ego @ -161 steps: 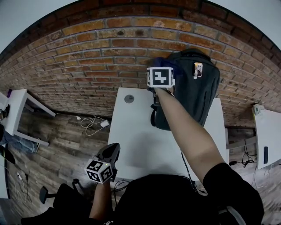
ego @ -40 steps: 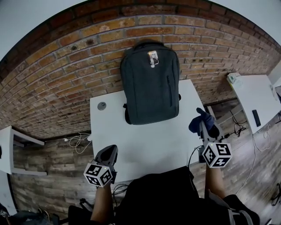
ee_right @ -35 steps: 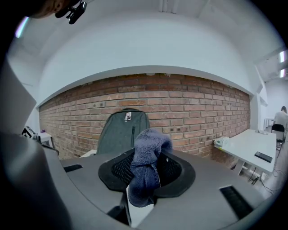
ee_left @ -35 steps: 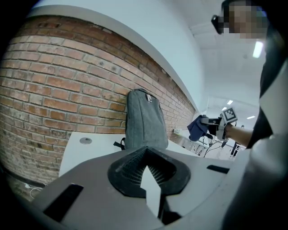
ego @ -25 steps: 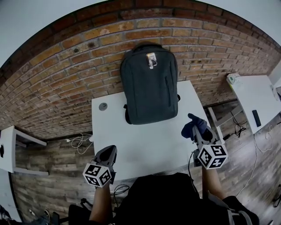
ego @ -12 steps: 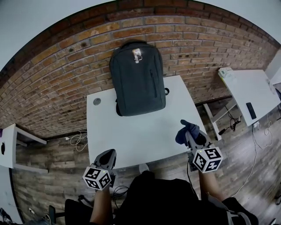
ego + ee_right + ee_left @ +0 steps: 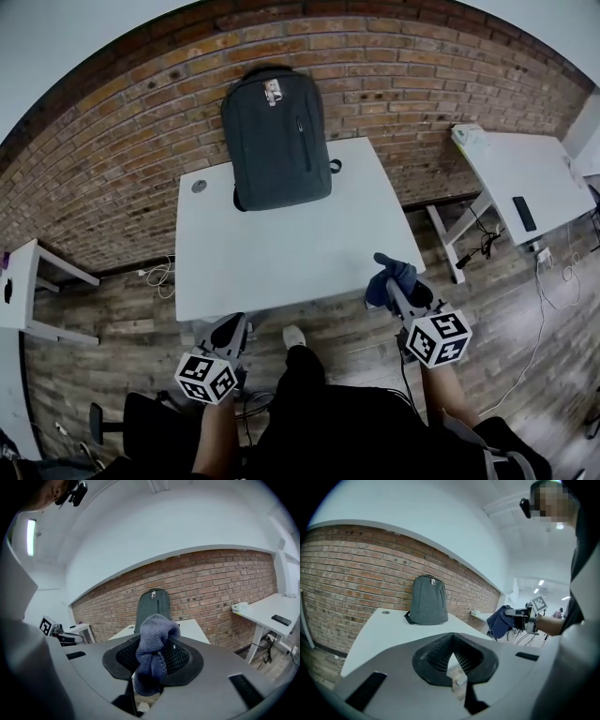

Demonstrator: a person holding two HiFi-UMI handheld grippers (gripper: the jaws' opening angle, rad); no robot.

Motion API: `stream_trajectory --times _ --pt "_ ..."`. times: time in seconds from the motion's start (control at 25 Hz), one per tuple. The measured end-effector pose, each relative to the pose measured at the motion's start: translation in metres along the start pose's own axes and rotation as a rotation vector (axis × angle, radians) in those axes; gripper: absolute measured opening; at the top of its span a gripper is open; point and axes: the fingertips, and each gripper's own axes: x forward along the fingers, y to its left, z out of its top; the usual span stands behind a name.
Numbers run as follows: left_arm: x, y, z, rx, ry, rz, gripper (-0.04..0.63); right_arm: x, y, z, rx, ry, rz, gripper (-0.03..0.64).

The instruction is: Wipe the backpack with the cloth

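The backpack (image 7: 275, 141) leans on the brick wall (image 7: 122, 141) at the 12 o'clock end of the table (image 7: 281, 253), front out for wiping, while the right gripper (image 7: 388, 279) at 4 o'clock pinches the cloth (image 7: 377, 292) ready and the left gripper (image 7: 231, 328) at 7 o'clock is closed on nothing.

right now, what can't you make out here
Backpack rear: hidden in all views, faces the brick wall.
Print on its tag: too small, head view.
Right gripper gripping faces: covered by the cloth, right gripper view.
Dark object on side table: too small to name, head view.
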Motion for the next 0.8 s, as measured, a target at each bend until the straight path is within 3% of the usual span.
stream_trajectory --times 0.44,0.8 --pt "-0.076 -0.123 -0.064 0.009 0.020 0.001 -0.003 -0.123 0.020 -0.027 -0.015 -0.021 0.086 0.103" --pt "-0.145 -0.145 -0.088 -0.025 0.011 0.090 -0.003 -0.168 0.049 -0.051 -0.028 0.022 0.150 0.103"
